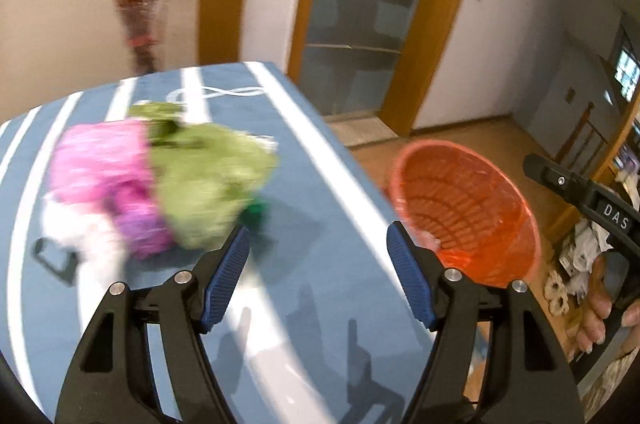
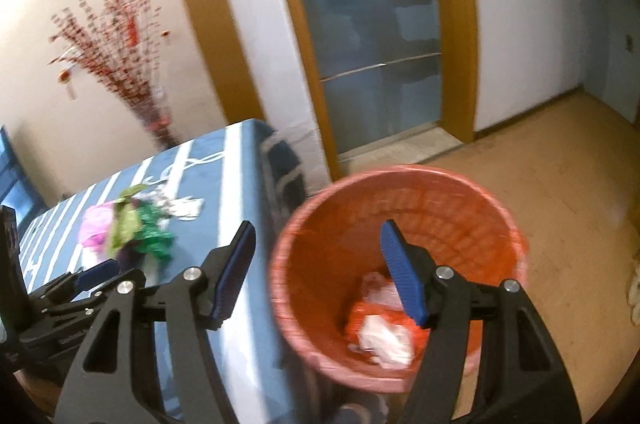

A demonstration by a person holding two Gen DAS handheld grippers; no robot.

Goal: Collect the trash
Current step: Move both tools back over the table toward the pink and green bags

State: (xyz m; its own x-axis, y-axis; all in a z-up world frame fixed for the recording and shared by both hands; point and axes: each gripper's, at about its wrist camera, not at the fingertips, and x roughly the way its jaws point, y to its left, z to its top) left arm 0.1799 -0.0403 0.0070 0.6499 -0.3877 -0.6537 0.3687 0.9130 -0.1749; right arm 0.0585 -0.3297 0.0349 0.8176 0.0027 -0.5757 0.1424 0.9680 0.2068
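A blurred heap of trash lies on the blue striped table (image 1: 320, 159): a pink wrapper (image 1: 100, 167), a green wrapper (image 1: 204, 179) and white scraps. My left gripper (image 1: 318, 244) is open and empty, just short of the heap. My right gripper (image 2: 316, 244) is open and empty, above the near rim of the orange basket (image 2: 452, 199), which holds crumpled white and orange trash (image 2: 384, 336). The heap also shows in the right wrist view (image 2: 128, 228), with the left gripper (image 2: 96, 272) in front of it.
The basket (image 1: 472, 195) stands on the wood floor right of the table edge. A vase of red branches (image 2: 116, 55) stands behind the table. A glass door with a wooden frame (image 2: 372, 31) is at the back. Clutter lies on the floor at far right (image 1: 580, 256).
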